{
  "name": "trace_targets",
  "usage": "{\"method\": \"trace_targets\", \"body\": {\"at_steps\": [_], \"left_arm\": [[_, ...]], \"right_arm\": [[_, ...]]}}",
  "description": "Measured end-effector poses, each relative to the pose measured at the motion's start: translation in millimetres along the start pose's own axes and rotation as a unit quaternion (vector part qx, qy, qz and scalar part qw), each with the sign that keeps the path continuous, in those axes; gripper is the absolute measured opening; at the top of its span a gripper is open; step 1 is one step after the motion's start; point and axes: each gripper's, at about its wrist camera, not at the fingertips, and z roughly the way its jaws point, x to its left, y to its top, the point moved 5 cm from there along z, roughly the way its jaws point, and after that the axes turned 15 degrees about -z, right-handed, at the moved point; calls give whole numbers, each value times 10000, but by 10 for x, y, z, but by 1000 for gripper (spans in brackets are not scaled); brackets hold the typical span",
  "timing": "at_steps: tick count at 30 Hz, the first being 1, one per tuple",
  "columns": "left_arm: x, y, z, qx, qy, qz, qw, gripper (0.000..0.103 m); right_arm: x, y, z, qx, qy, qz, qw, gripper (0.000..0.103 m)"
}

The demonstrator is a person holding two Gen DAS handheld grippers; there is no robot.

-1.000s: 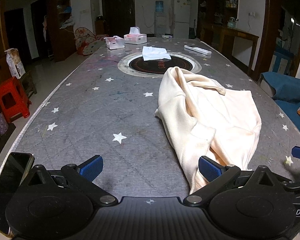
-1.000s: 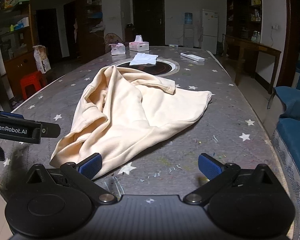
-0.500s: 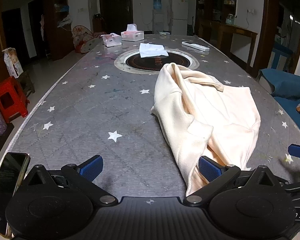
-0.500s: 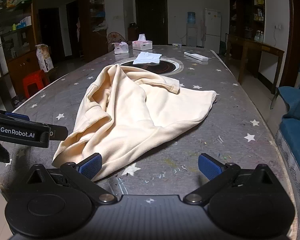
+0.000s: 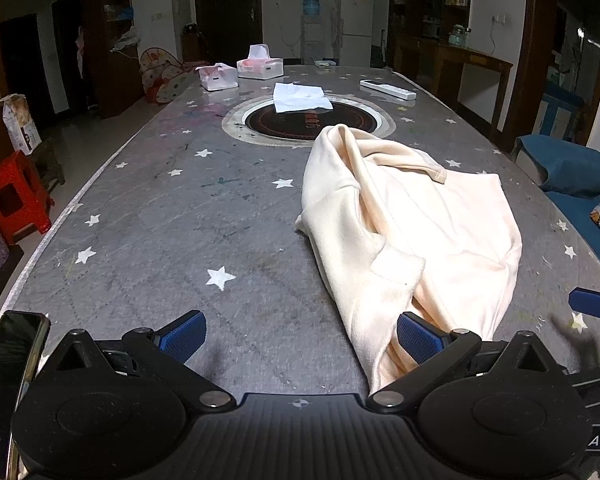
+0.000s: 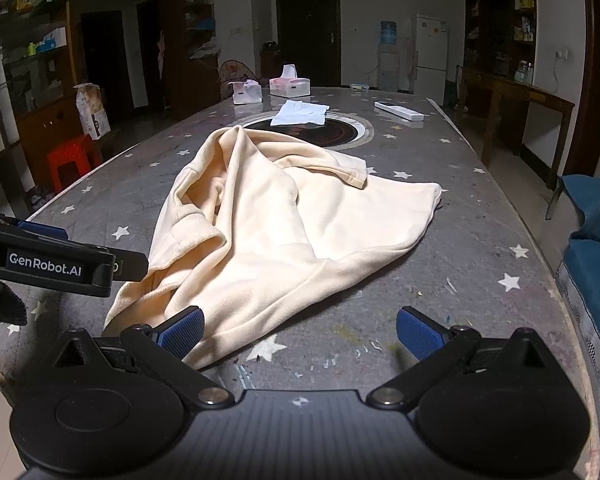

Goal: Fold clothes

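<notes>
- Left wrist view: the left gripper (image 5: 300,338) hovers low over the near end of the grey star-patterned table (image 5: 188,216), its blue-padded fingers spread wide with nothing between them. The cream garment (image 5: 412,232) lies crumpled on the table, its near hem just beside the right-hand finger. A dark phone (image 5: 14,364) lies at the table's near left edge.
- Right wrist view: the right gripper (image 6: 300,338) is likewise spread apart and empty, its left-hand pad (image 6: 180,332) at the garment's near hem.
</notes>
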Motion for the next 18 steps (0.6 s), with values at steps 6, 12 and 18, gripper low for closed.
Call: {"method": "trace_targets", "body": {"at_steps": [6, 12, 18], "left_arm": [[-10, 45, 63, 27, -28, 11, 10000, 103], [-19, 120, 150, 36, -51, 16, 10000, 103], [-29, 223, 248, 40, -60, 48, 10000, 103]], "right_arm": [[2, 51, 53, -13, 45, -33, 10000, 103], [-8, 132, 124, -31, 61, -96, 9999, 103], [-72, 206, 208, -45, 66, -78, 9999, 103]]}}
